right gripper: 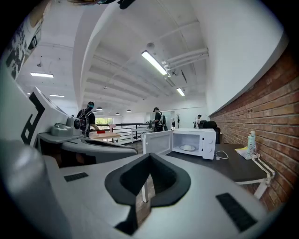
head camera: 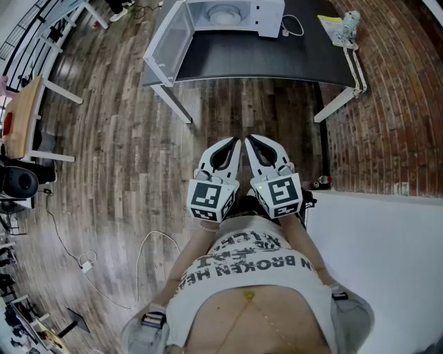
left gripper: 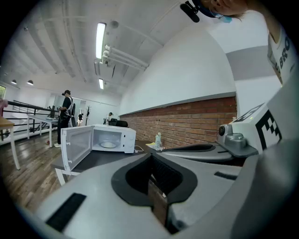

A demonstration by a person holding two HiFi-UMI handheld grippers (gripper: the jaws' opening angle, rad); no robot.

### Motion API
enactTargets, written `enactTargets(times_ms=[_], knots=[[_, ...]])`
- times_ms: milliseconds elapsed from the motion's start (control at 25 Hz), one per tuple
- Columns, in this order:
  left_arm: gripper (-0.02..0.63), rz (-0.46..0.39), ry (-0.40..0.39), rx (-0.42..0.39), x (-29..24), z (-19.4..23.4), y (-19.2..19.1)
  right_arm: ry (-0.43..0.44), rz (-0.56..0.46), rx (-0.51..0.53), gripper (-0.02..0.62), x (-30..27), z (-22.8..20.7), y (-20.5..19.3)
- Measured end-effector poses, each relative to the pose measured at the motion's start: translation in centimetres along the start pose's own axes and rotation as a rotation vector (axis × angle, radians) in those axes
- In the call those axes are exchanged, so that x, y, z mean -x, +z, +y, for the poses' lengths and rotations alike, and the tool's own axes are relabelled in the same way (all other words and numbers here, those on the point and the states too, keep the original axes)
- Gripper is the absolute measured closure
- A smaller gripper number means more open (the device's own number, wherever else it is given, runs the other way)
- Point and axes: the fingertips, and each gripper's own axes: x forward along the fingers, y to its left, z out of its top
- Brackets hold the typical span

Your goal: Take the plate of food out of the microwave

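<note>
You hold the white left gripper (head camera: 228, 153) and white right gripper (head camera: 259, 153) side by side at frame centre, each with jaws pressed together on nothing. Well beyond them, at the top edge, the round white plate of food (head camera: 225, 14) sits inside the open-doored white microwave (head camera: 266, 17) on the black table (head camera: 263, 59)

A black table (head camera: 277, 59) stands at the far side of the wood floor (head camera: 118, 138), near the brick wall (head camera: 394, 104) on the right. At its far right corner a bottle (head camera: 351, 21) stands beside a yellow packet (head camera: 331, 28). A white cable (head camera: 142, 249) loops on the near left floor. A wooden table (head camera: 24, 114) sits at the left. A person in dark clothes (left gripper: 65, 116) stands far off.
</note>
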Motion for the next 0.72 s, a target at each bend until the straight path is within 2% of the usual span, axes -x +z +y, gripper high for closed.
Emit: enactTargets(times_ms=[320, 720], knots=[[0.598, -0.012, 0.024, 0.026, 0.0, -2.1, -0.7, 0.038, 0.004, -0.079, 0.586, 2.1, -1.3, -1.3], [0.598, -0.005, 0.074, 0.040, 0.0, -3.2, -1.6, 0.043, 0.000, -0.050, 0.586, 3.0, -2.8, -1.8]])
